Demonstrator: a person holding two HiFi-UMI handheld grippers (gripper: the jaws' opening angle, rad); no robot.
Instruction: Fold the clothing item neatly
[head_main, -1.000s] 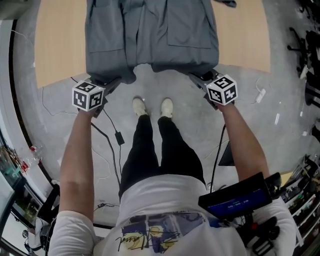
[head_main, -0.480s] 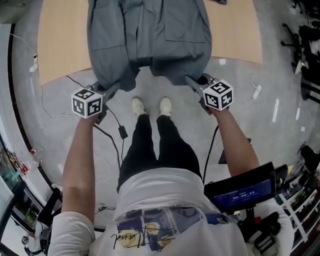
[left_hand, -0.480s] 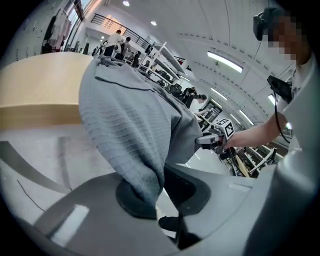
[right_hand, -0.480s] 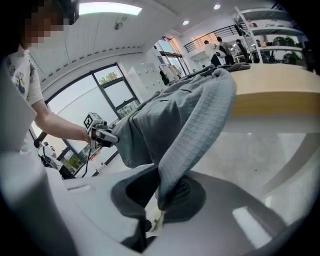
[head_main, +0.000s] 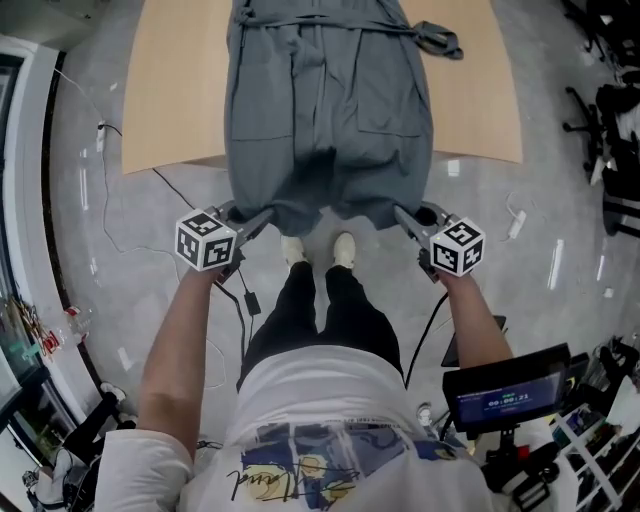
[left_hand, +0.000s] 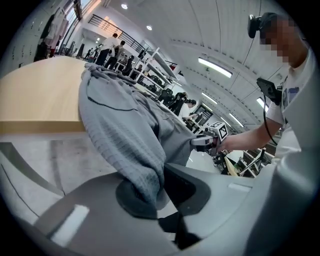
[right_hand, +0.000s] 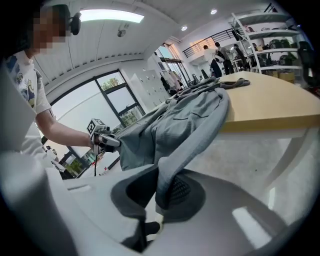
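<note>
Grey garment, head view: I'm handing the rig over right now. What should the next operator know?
Left gripper: shut on the near-left hem corner of the grey garment.
Right gripper: shut on the near-right hem corner.
Garment: lies lengthwise on the wooden table, with its lower part hanging past the near edge and the hem held in the air between the grippers.
Done: both corners gripped; no fold visible.
Left: probably carry the hem over the table toward the far end, lay it flat, release, then fold further.
</note>
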